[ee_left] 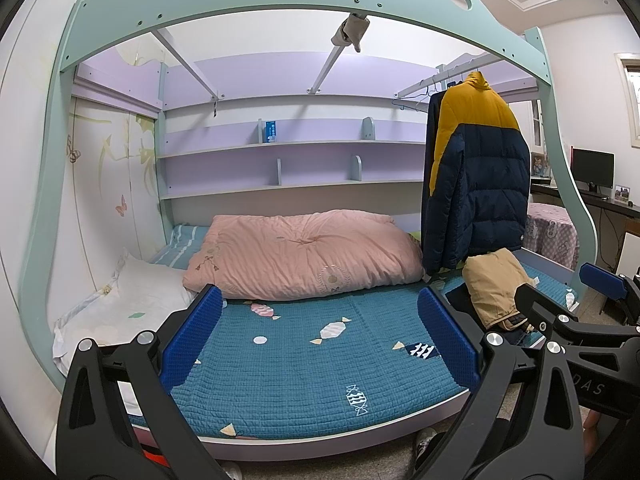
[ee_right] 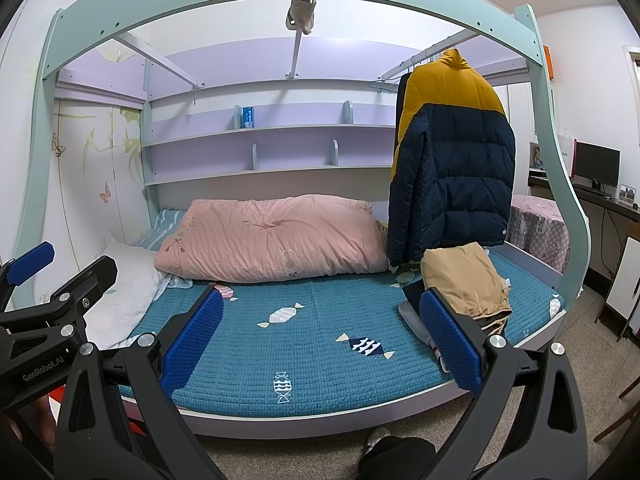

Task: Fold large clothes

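Note:
A yellow and navy puffer jacket (ee_left: 476,176) hangs from a rail at the bed's right end; it also shows in the right wrist view (ee_right: 452,160). Below it a folded tan garment (ee_left: 496,292) lies on a pile of clothes on the teal quilted bed (ee_left: 312,360), also in the right wrist view (ee_right: 464,284). My left gripper (ee_left: 320,340) is open and empty above the bed's front edge. My right gripper (ee_right: 320,344) is open and empty too, to the right of the left one; it shows in the left wrist view (ee_left: 568,292).
A folded pink duvet (ee_left: 304,256) lies across the back of the bed, a white pillow (ee_left: 128,304) at the left. Purple shelves (ee_left: 288,148) line the back wall. The mint bed frame (ee_left: 280,4) arches overhead. A desk with a monitor (ee_right: 596,164) stands at the right.

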The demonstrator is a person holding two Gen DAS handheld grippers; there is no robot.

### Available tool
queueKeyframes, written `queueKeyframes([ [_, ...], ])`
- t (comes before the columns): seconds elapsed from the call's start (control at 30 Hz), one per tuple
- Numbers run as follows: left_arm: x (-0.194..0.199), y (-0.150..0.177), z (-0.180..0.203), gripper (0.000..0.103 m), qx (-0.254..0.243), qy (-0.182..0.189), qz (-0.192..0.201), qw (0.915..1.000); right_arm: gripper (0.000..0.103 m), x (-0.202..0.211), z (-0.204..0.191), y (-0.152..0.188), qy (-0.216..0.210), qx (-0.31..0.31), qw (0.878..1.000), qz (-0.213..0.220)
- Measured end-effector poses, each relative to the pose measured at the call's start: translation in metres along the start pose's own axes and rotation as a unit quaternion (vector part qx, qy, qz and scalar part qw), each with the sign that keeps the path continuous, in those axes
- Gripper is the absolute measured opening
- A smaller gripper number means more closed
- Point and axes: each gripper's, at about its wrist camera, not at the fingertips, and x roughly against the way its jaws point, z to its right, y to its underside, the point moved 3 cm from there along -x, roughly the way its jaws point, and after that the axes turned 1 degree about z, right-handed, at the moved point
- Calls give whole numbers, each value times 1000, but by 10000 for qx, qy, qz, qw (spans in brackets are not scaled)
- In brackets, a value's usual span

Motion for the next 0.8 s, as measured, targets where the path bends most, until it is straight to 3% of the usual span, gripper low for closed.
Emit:
queueKeyframes([
  [0.8,0,0,0,98,-11,-12,-19,10000,95,1,-2,3,10,-12,10000,-45],
])
